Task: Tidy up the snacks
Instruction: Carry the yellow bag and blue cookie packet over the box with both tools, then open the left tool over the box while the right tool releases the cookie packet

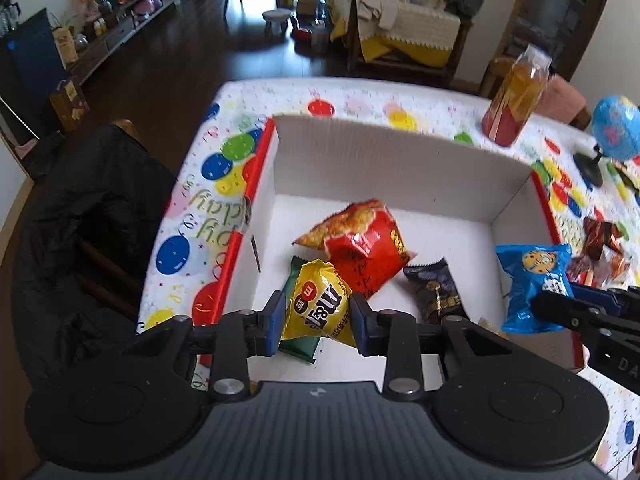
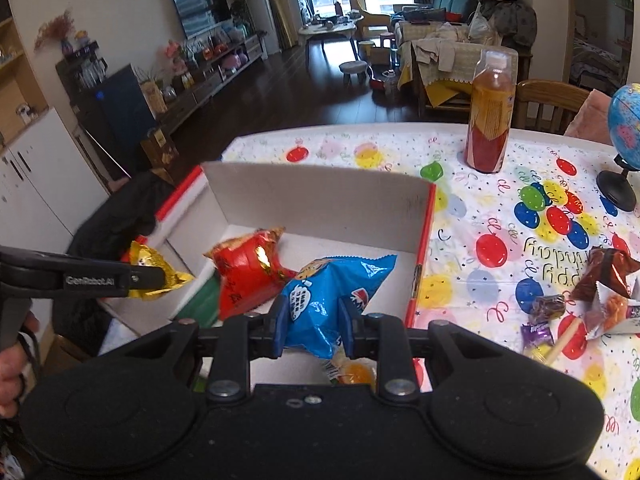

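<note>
A white cardboard box [image 1: 400,152] with red outer sides sits on the balloon tablecloth. In it lie a red-orange snack bag [image 1: 360,244], a green packet [image 1: 298,346] and a black packet [image 1: 436,292]. My left gripper [image 1: 316,320] is shut on a yellow snack packet [image 1: 316,304] held over the box's near part. My right gripper [image 2: 312,320] is shut on a blue cookie bag [image 2: 324,296], held over the box's [image 2: 320,200] right side. The blue bag also shows in the left wrist view [image 1: 532,280], and the yellow packet in the right wrist view [image 2: 156,272].
Loose snacks [image 2: 600,292] and small candies [image 2: 540,328] lie on the tablecloth right of the box. A tall bottle [image 2: 490,120] and a globe [image 2: 624,128] stand at the table's far right. A black jacket on a chair [image 1: 80,240] is left of the table.
</note>
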{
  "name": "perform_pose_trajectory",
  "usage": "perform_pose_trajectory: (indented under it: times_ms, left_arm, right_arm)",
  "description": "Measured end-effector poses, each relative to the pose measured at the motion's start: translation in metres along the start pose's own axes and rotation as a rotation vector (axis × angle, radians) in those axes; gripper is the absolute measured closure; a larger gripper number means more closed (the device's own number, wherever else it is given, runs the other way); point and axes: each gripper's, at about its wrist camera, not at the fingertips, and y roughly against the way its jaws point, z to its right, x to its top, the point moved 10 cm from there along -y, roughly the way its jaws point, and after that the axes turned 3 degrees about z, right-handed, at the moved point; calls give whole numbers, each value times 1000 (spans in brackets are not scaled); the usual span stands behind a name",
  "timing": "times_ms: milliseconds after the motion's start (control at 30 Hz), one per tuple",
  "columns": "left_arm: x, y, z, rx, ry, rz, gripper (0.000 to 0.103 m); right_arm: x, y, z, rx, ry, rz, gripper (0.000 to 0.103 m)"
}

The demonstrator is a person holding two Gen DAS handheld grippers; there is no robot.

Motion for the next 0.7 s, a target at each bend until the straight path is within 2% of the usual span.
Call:
perform_pose_trajectory:
  times_ms: [400,700]
  left_arm:
    - [-14,-36,23,7,-91,-54,69]
    - [-25,-48,31,7,-121,-88,69]
  right_arm:
    - [-19,-30,1,-18,38,-67,78]
    - [-27,-33,1,-18,49,-88,76]
